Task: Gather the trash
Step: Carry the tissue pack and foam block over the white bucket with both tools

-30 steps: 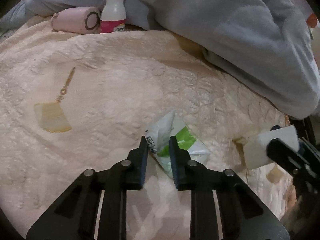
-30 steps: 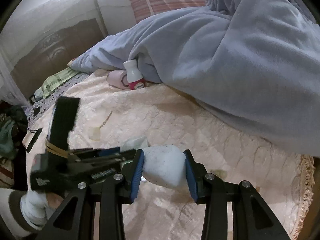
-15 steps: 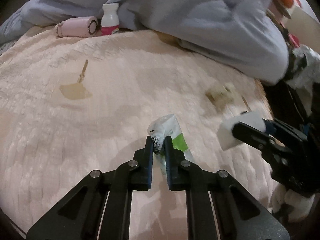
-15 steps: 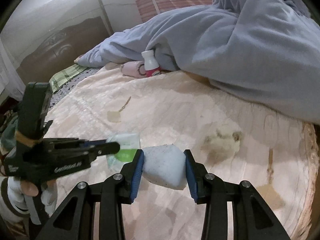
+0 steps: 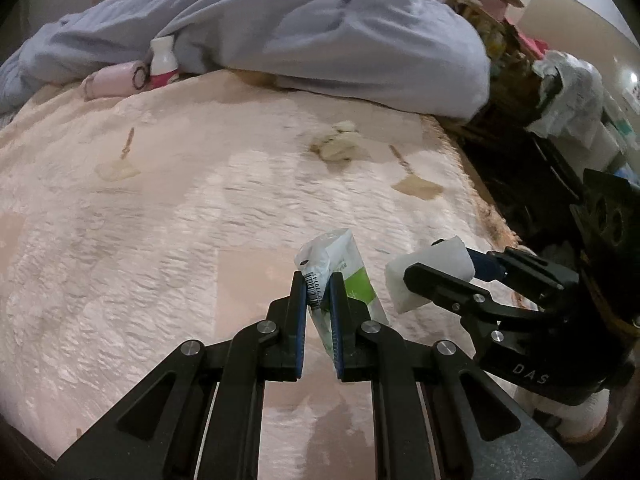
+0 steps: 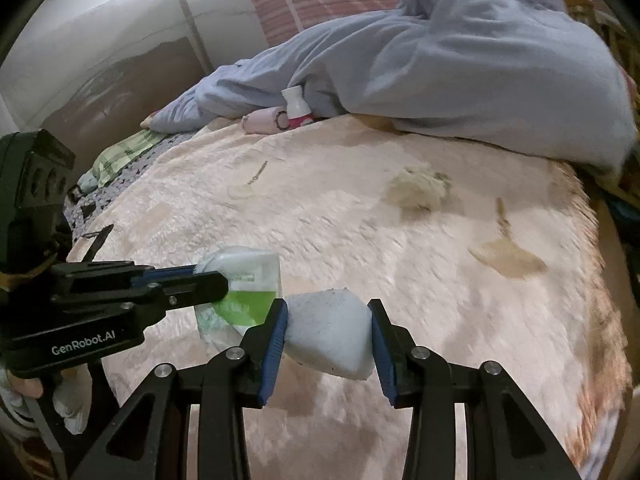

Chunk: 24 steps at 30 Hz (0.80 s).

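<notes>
My left gripper (image 5: 318, 280) is shut on a white and green plastic wrapper (image 5: 340, 264) and holds it above the pink bedspread (image 5: 180, 220). The wrapper also shows in the right wrist view (image 6: 240, 292), pinched by the left gripper (image 6: 208, 280). My right gripper (image 6: 326, 308) is shut on a white foam chunk (image 6: 328, 332), close to the right of the wrapper; it also shows in the left wrist view (image 5: 430, 276). A crumpled yellowish tissue (image 5: 336, 144) lies farther up the bed, also seen in the right wrist view (image 6: 420, 188).
A white bottle with pink label (image 5: 163, 62) and a pink roll (image 5: 114, 80) lie by the blue duvet (image 5: 320, 28) at the back. Two flat yellowish scraps (image 5: 118, 168) (image 5: 418, 188) lie on the bedspread. Dark clutter (image 5: 540, 120) stands beyond the bed's right edge.
Both grippers have pulled back and up from the bed with their loads. The wrapper has been lifted off the bedspread. The tissue and right scrap have come into view.
</notes>
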### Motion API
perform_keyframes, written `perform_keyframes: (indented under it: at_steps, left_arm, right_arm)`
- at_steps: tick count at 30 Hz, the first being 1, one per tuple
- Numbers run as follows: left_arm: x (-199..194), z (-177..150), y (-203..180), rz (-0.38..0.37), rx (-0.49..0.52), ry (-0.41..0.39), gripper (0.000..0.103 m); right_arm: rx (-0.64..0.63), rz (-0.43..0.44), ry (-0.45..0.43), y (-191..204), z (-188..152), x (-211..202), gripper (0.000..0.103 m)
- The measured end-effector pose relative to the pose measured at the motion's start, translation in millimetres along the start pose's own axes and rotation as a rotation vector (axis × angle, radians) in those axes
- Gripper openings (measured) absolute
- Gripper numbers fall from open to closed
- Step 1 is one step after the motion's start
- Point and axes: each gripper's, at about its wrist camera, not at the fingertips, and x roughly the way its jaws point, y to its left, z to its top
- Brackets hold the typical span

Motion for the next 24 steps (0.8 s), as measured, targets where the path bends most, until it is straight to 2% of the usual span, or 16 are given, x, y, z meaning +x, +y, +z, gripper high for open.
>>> perform_keyframes:
  at_steps: [24]
  left_arm:
    - [1, -12, -106, -0.062, 0.159, -0.009, 0.008]
  right_arm:
    - [0.119, -0.151, -0.064, -54, -64, -90, 0.04]
